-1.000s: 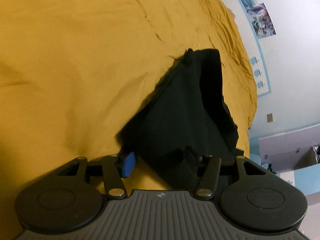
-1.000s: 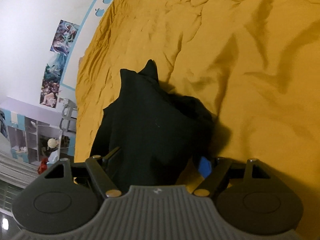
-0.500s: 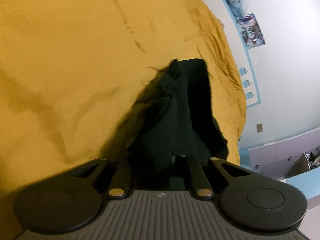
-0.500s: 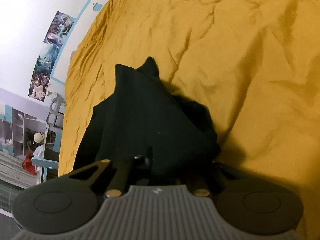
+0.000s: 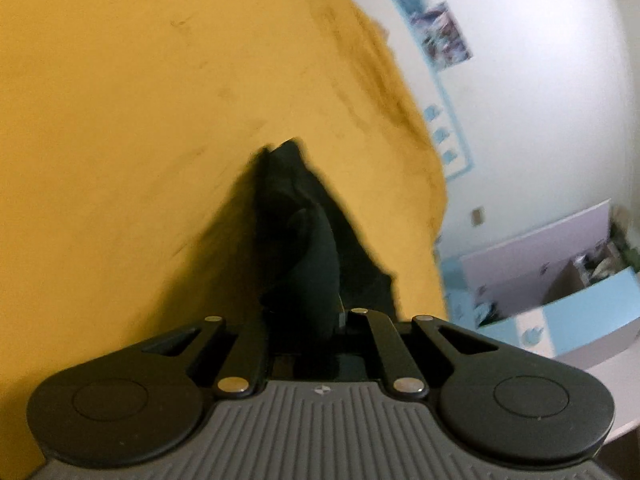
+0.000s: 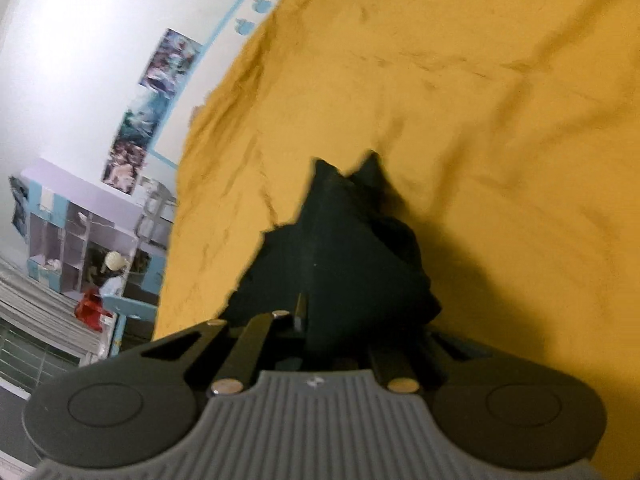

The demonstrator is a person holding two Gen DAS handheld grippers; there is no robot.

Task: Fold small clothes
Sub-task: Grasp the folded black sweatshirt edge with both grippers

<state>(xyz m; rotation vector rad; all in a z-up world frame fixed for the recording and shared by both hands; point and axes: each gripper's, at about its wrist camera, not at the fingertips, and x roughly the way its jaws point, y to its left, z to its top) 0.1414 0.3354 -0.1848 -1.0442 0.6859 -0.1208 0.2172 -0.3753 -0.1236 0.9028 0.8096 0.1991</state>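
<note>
One black garment (image 5: pixel 304 248) is being pinched by two closed tongs, left (image 5: pixel 320 320) and right (image 6: pixel 320 320), above a yellow bed sheet (image 6: pixel 500 120), and three posters (image 6: pixel 152 108) are being displayed on the white wall (image 5: pixel 540 100).

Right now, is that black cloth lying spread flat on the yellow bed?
No, bunched: the black cloth rises in folds from the yellow bed into both shut grippers.

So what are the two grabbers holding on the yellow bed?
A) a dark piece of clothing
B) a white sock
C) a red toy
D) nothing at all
A: both the left gripper and the right gripper are shut on the dark garment, which stretches away from them over the yellow bedcover.
</note>
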